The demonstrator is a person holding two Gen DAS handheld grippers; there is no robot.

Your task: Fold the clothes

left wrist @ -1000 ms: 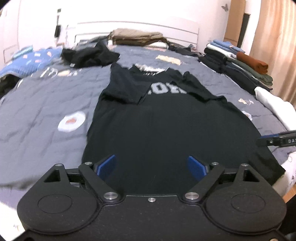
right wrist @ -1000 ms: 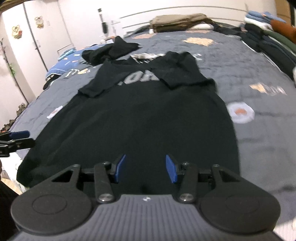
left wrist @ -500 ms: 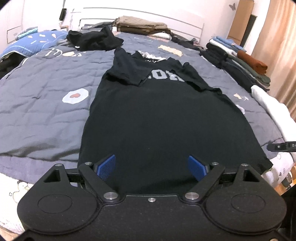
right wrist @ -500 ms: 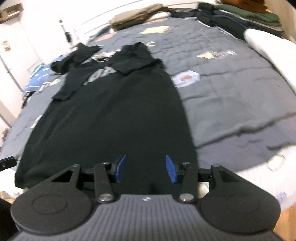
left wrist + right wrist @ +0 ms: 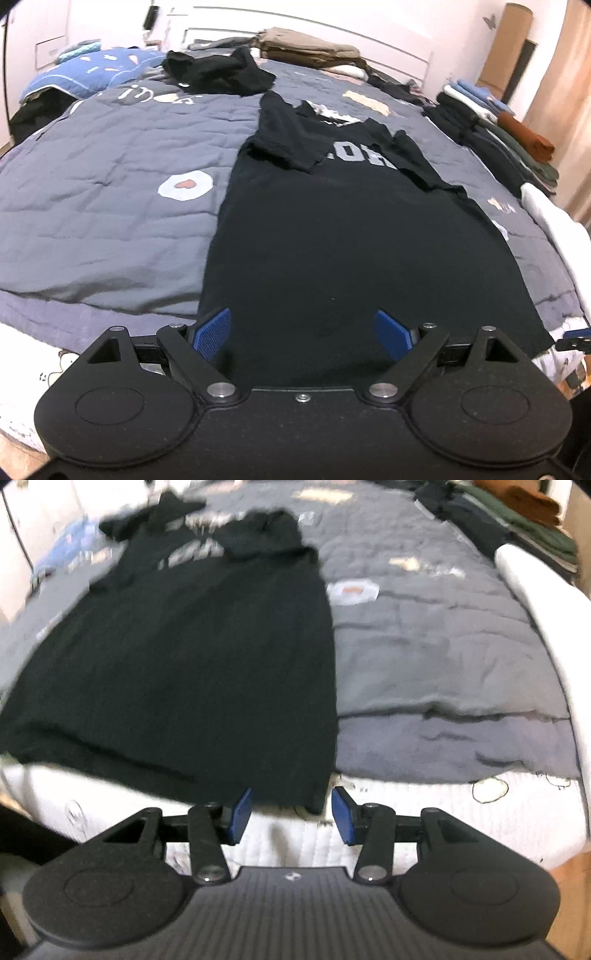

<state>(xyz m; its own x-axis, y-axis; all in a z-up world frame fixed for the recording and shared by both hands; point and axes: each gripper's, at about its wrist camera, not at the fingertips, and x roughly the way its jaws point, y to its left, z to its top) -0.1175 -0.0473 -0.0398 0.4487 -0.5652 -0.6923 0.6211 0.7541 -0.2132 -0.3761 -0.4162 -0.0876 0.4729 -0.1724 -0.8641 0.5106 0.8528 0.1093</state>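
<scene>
A black T-shirt (image 5: 332,229) with grey lettering lies flat on the grey quilt (image 5: 110,192), both sleeves folded inward and its hem hanging over the near bed edge. My left gripper (image 5: 301,334) is open, jaws wide, just above the hem near its left corner. The shirt also shows in the right wrist view (image 5: 192,646). My right gripper (image 5: 291,814) is open and empty, its blue pads either side of the hem's right corner without touching it. The right gripper's tip shows at the far right of the left wrist view (image 5: 574,341).
A crumpled black garment (image 5: 218,70) lies at the far end of the bed. Folded tan clothes (image 5: 306,46) sit by the headboard. A row of folded stacks (image 5: 506,136) lines the right side. A white pillow (image 5: 543,602) lies on the right. The white mattress side (image 5: 443,812) drops below the quilt.
Both grippers have pulled back toward the near bed edge and lowered to the shirt's hem. The right gripper has swung to the hem's right corner. Both jaws stayed open.
</scene>
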